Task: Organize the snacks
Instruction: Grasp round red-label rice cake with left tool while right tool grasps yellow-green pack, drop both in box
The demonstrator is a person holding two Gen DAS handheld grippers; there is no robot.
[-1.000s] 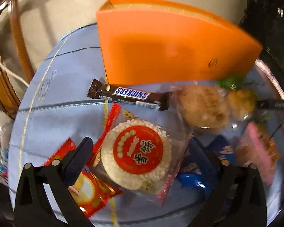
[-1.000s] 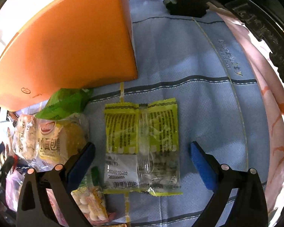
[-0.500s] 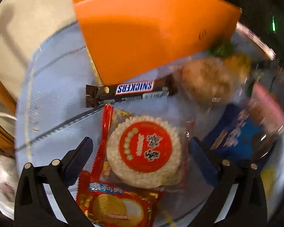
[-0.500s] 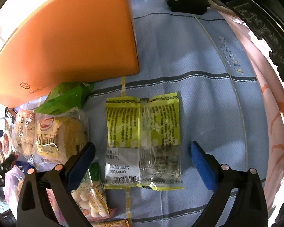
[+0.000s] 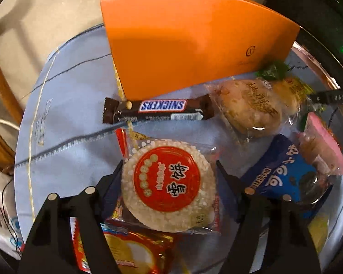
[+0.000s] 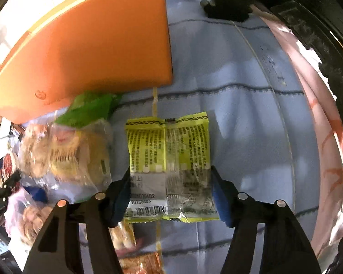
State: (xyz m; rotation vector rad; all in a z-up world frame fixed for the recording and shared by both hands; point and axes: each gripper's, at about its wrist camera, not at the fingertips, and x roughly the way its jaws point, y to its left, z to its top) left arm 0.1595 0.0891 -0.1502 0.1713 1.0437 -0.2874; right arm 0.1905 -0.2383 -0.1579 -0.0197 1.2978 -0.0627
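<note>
Snacks: rice cracker (image 5: pixel 168 186) between left gripper (image 5: pixel 169 178) pads, jaws just closing onto its wrapper; yellow packet (image 6: pixel 169 164) between right gripper (image 6: pixel 170 182) pads, closing likewise
Box: orange box (image 5: pixel 189 45) behind, on blue cloth (image 5: pixel 68 114)

the box (image 5: pixel 189 45) is showing plain orange. the cloth (image 5: pixel 68 114) is showing pale blue with dark stitched lines and a yellow stripe. the rice cake (image 5: pixel 168 186) is showing white grains round a red disc. the bar (image 5: pixel 159 111) is showing brown with a blue-lettered white label. the packet (image 6: pixel 169 159) is showing yellow with black print. the blue pack (image 5: pixel 283 171) is showing white lettering.
</note>
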